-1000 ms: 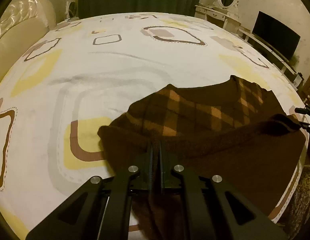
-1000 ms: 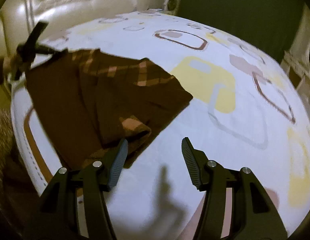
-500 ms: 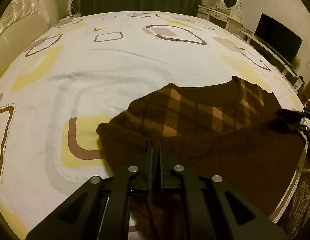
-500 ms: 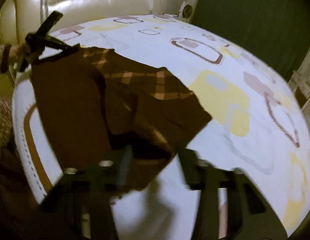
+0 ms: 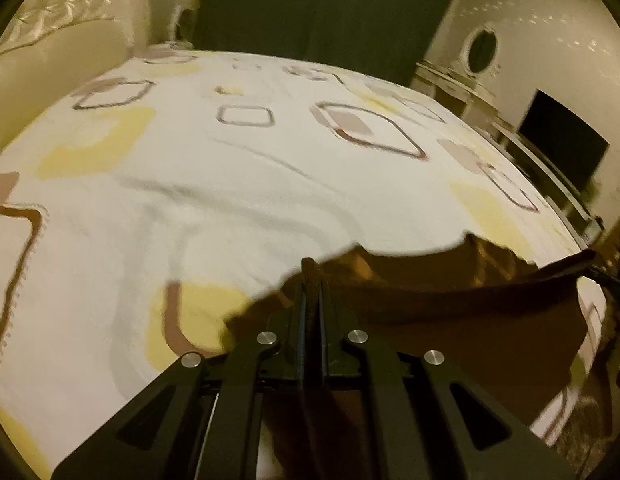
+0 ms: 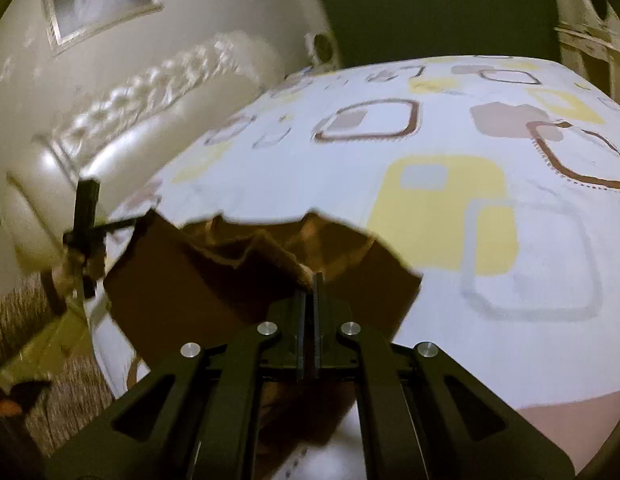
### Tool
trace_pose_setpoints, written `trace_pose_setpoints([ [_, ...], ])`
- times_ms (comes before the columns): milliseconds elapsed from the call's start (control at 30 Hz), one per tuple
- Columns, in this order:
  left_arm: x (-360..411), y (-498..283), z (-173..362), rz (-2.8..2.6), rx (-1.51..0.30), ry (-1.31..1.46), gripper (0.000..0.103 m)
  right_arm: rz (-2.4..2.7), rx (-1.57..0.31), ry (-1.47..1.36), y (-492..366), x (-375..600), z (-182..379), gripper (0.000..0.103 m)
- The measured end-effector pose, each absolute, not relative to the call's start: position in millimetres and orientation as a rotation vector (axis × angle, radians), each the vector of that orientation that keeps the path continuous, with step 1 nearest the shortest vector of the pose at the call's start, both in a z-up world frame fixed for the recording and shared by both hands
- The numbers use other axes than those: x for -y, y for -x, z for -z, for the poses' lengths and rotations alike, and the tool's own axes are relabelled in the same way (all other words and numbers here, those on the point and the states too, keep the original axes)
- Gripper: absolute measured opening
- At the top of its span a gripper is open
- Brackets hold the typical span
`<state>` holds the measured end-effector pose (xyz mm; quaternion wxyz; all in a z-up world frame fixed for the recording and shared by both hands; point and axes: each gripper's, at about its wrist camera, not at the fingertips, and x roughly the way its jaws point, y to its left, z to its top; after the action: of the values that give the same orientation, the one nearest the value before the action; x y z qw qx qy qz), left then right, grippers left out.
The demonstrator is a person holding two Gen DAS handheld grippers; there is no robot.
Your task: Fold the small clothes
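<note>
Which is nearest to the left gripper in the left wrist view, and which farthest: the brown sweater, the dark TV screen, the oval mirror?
1. Brown sweater: clamped in the left gripper.
2. Dark TV screen: right side, beyond the bed.
3. Oval mirror: upper right, at the far wall.

A: What changed with the right gripper?
B: Its fingers, spread apart a second earlier, closed on the near edge of the brown sweater.
A: And the sweater?
B: It lay flat on the bed before; both grippers raised its edge, hiding the plaid front.
</note>
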<state>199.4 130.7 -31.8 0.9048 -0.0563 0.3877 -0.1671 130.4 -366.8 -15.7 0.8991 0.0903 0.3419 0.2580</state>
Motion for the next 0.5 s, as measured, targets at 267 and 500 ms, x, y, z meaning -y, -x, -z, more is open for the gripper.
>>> trace_pose_setpoints([
  [267, -118, -249, 53, 0.231, -0.872, 0.055, 0.005, -0.458, -0.754, -0.259, -186, 366, 39, 0.002],
  [500, -112, -269, 83, 0.17, -0.958, 0.02, 0.005, -0.386, -0.86, -0.325, -218, 365, 81, 0.002],
])
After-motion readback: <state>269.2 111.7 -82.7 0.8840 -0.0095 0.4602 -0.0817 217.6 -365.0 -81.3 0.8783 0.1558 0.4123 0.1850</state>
